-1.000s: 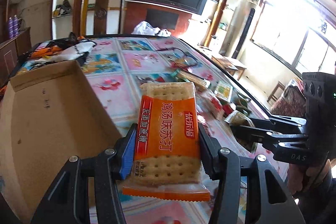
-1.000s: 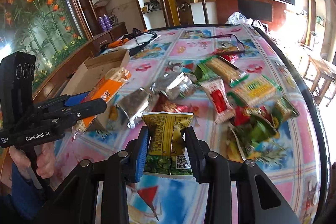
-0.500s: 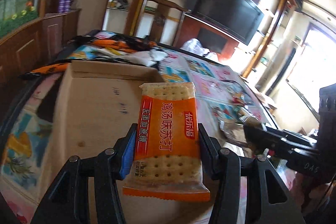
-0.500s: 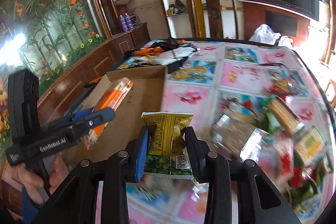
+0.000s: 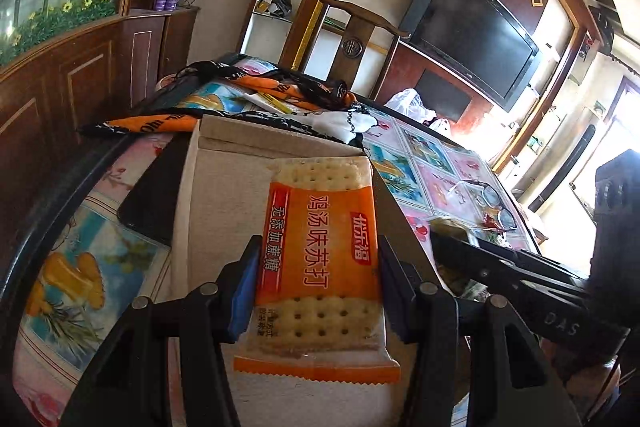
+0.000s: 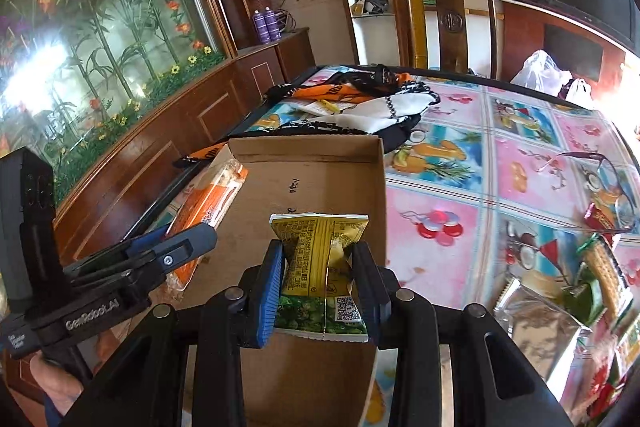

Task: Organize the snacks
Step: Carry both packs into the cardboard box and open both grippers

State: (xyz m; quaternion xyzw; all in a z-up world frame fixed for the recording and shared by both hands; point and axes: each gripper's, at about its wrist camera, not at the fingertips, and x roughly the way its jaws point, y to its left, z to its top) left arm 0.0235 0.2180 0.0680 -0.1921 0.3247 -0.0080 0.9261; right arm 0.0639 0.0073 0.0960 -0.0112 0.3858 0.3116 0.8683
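Glossy plastic cracker wrapper (image 5: 320,263) and yellow packet (image 6: 320,267) — matt brown cardboard box (image 6: 320,179) — shiny wipe-clean tablecloth (image 6: 500,155).

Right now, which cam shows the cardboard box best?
The right wrist view. It shows the cardboard box with its back wall, right side wall and bare brown floor, under the yellow snack bag. The left wrist view catches only its back flap and a washed-out strip of floor, since the orange cracker pack covers the middle.
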